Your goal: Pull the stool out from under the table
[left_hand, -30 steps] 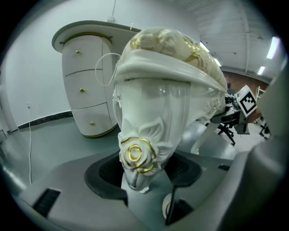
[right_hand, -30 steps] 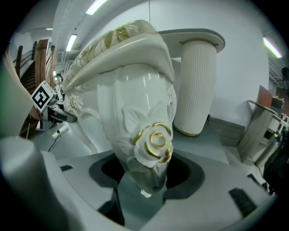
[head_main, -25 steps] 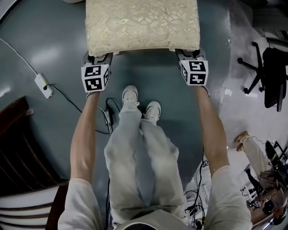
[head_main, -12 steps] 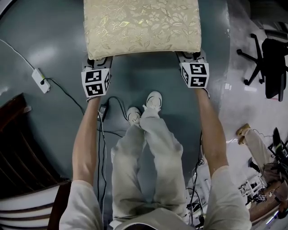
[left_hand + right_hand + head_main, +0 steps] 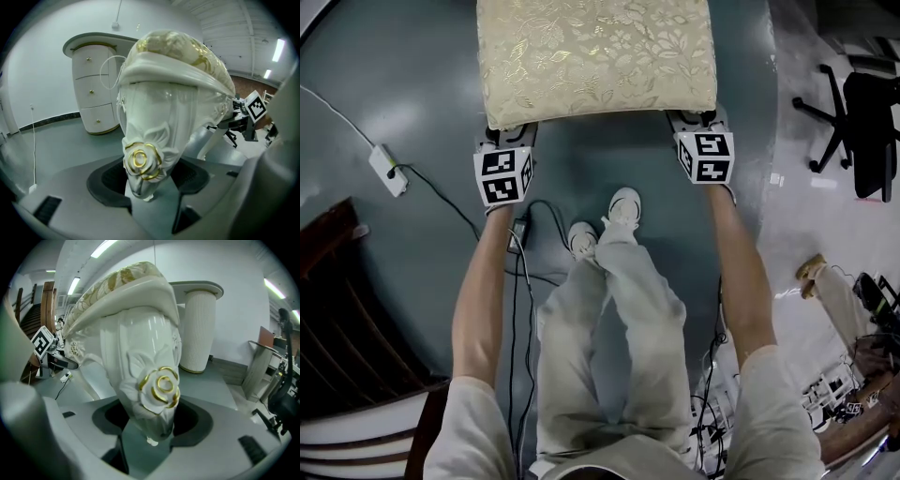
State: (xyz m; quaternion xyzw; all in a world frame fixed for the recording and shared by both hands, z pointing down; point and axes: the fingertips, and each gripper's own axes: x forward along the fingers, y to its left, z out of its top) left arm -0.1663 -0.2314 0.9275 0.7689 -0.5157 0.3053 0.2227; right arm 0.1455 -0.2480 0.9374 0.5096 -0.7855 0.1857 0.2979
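Note:
The stool (image 5: 596, 56) has a cream and gold floral cushion and white carved legs. It stands on the grey floor in front of my feet, seen from above in the head view. My left gripper (image 5: 506, 139) reaches under the cushion's near left corner. In the left gripper view its jaws (image 5: 147, 180) are shut on a white leg with a gold rose (image 5: 143, 159). My right gripper (image 5: 699, 120) is at the near right corner. Its jaws (image 5: 152, 427) are shut on the other front leg (image 5: 150, 376).
A white power strip (image 5: 386, 171) and its cable lie on the floor at left, and a black adapter (image 5: 520, 232) lies by my shoes. Dark wooden stairs (image 5: 347, 309) are lower left, a black office chair (image 5: 862, 131) right. A white dresser (image 5: 93, 89) stands behind the stool.
My feet have stepped and swapped places, and a cable with an adapter has come into view beside them. Both grippers keep their hold on the stool's legs, and the cushion sits slightly nearer.

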